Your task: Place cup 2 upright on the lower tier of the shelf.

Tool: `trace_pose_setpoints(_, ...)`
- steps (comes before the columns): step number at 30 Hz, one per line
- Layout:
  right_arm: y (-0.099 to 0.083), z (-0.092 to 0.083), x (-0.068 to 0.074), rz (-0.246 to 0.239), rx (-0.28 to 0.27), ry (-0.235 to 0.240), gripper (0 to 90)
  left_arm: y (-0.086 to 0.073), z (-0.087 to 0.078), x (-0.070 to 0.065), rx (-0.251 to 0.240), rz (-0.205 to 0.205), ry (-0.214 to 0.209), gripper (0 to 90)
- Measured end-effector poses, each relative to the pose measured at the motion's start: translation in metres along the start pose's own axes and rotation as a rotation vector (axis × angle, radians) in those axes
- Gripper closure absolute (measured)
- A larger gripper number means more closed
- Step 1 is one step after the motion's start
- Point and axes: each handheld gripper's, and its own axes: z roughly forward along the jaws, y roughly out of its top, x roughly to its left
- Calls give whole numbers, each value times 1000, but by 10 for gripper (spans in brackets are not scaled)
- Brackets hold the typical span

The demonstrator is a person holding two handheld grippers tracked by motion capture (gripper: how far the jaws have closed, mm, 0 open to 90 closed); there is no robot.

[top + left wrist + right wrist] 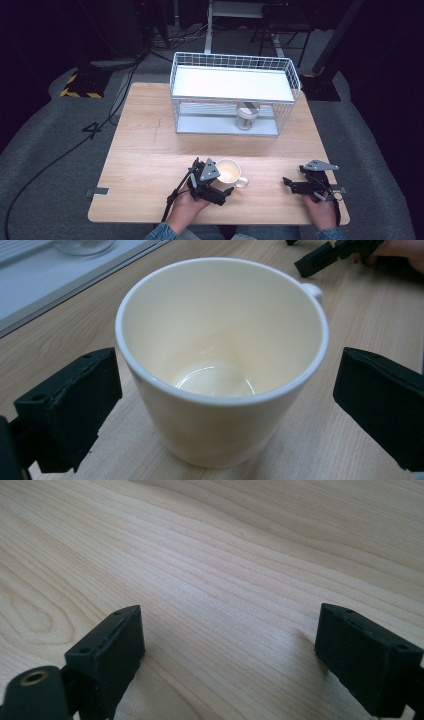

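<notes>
Both sets of fingers gape: left gripper (225,405) straddles the upright cream mug (222,360) untouched, right gripper (230,655) over bare counter (225,555).

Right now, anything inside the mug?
The mug looks empty: bare cream walls and a glossy bottom, seen from the left gripper view. The near rim hides a strip of the inner wall just below it.

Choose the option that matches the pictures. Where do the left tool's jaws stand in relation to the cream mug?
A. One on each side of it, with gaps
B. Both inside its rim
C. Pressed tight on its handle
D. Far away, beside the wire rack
A: in the left gripper view the mug sits between the left tool's two jaws, with table visible in the gap on each side.
</notes>
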Motion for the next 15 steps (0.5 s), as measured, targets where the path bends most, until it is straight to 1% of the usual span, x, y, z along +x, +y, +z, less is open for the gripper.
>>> trace_pose_setpoints(6,0,0,0,0,0,0,127,-1,4,1,5,-7,-5,0)
trace_pose_setpoints(9,0,0,0,0,0,0,126,1,9,3,-8,-12,-19,0)
trace_pose_setpoints(15,0,0,0,0,0,0,127,3,19,4,-5,-17,-15,0)
